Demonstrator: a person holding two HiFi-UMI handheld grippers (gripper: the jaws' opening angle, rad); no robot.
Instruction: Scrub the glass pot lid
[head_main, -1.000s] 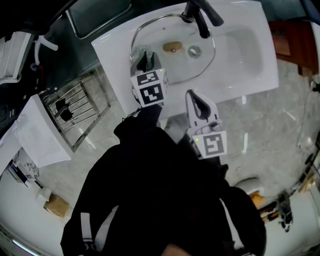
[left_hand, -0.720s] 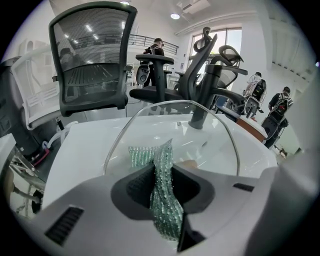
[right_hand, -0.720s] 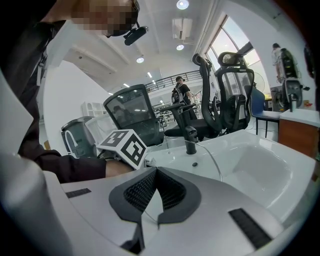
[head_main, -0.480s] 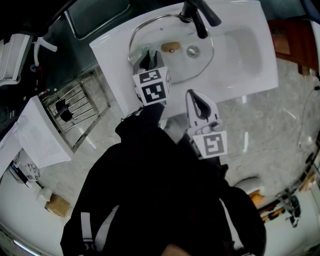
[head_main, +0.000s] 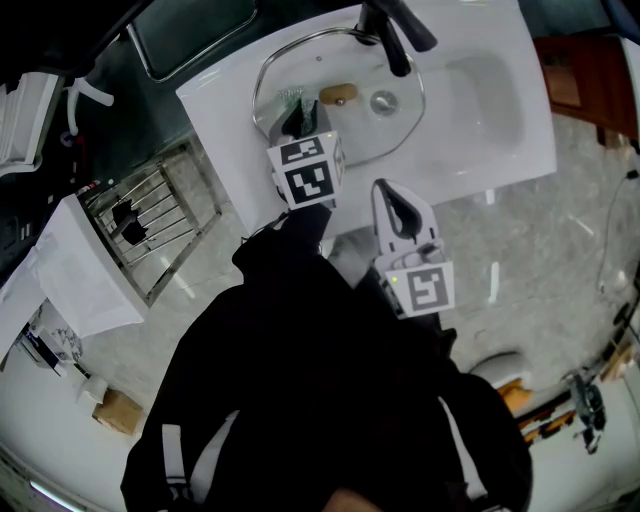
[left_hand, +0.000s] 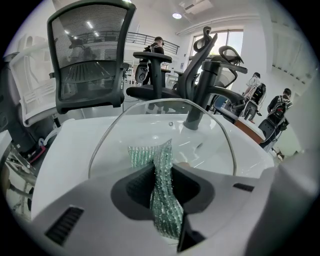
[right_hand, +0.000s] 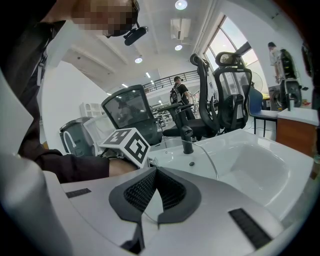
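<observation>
The person wears a black long-sleeved jacket (head_main: 300, 380) with pale stripes (head_main: 172, 452) running down each side near the hem. A dark sleeve (right_hand: 65, 167) covers the arm to the wrist, and a small black camera (right_hand: 135, 34) is mounted at the head.

The white plastic left gripper (head_main: 290, 115) carries a white cube with black square markers (head_main: 306, 172). Its jaw pads (left_hand: 137, 187) are dark grey and ribbed, set in a smooth pale shell with a dark rectangular slot (left_hand: 62, 225).

The white plastic right gripper (head_main: 385, 188) has a matching marker cube (head_main: 426, 288). It also has mesh-textured black pads (right_hand: 141, 192) and a similar dark slot (right_hand: 248, 227) moulded into its shell.
</observation>
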